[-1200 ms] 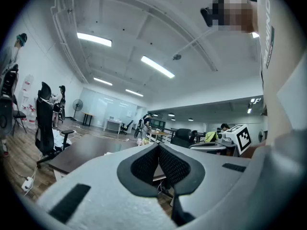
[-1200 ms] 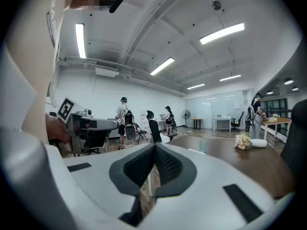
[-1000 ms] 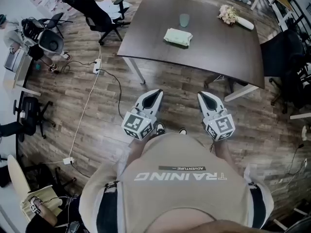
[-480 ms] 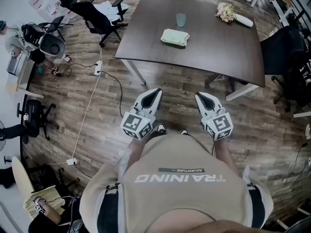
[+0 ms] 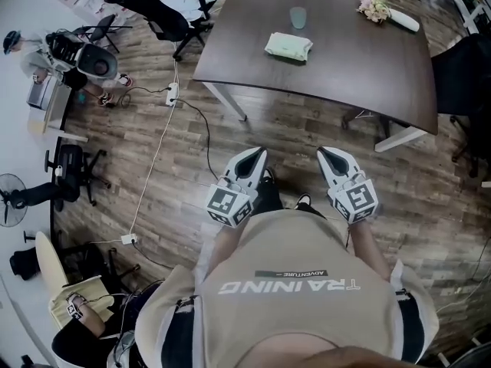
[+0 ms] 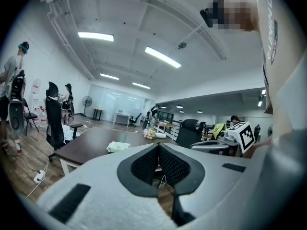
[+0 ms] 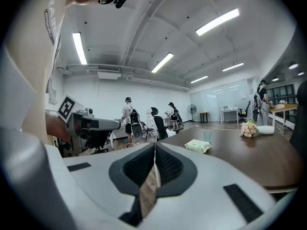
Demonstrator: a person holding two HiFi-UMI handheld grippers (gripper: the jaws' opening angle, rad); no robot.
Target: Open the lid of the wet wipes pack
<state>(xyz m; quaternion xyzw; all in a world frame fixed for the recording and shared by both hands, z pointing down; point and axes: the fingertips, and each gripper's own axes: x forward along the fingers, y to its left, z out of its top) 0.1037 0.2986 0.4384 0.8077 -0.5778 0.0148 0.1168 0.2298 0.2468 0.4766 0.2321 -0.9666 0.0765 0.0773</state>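
Status: task not begun. Wet wipes pack [image 5: 288, 47] lies flat on the table [image 5: 360, 67], left of the table's centre. Lid appears closed, but it is too small to confirm. A cup [image 5: 298, 17] stands just beyond the pack, toward the table's far edge. A flower bunch [image 5: 374, 4] lies at the table's far-right corner. Left gripper [image 5: 255, 153] and right gripper [image 5: 325, 152] are held side by side at waist level, well short of the table's near edge, both pointing toward it. Left gripper view: jaws pressed together at the tips, nothing between. Right gripper view: same, pads meeting, empty. Judgement: grippers are carried closed & low because the person stands off from the table w/ no reach yet; approach reqd before any contact. Probably one gripper must steady the pack while the other lifts the lid, since a soft pack on a smooth top could slide. Surface: table top dark and smooth, on white legs. Room: open office w/ wood-plank floor [image 5: 138, 167] around the table. Office chairs [image 5: 157, 15] sit off the table's left end. A cable w/ power strip [image 5: 172, 93] runs over the floor left of the table. Other persons stand further out to the table's left. Strip lights overhead.
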